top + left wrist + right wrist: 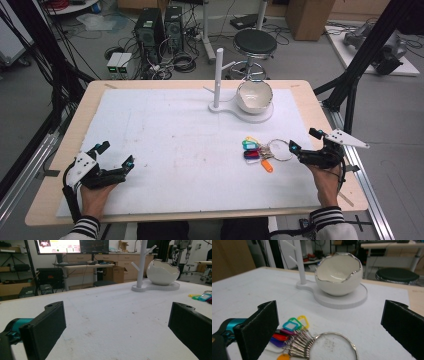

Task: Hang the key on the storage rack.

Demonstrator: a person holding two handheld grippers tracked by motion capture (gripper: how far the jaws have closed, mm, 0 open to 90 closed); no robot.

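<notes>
A bunch of coloured key tags (256, 152) on a large metal ring (281, 149) lies on the white mat right of centre. In the right gripper view the ring (337, 343) and the tags (290, 327) sit low between the jaws. My right gripper (303, 141) stands open just right of the ring, with nothing in it. A white egg-shaped bowl (254, 96) sits on a round white base beside a white peg stand (218, 75) at the back. My left gripper (116, 154) rests open near the front left, empty.
The white mat (175, 150) covers a wooden table (60, 145). A black stool (254, 42) and computer towers (150, 30) stand on the floor beyond the far edge. Black frame struts (360, 55) rise at the right.
</notes>
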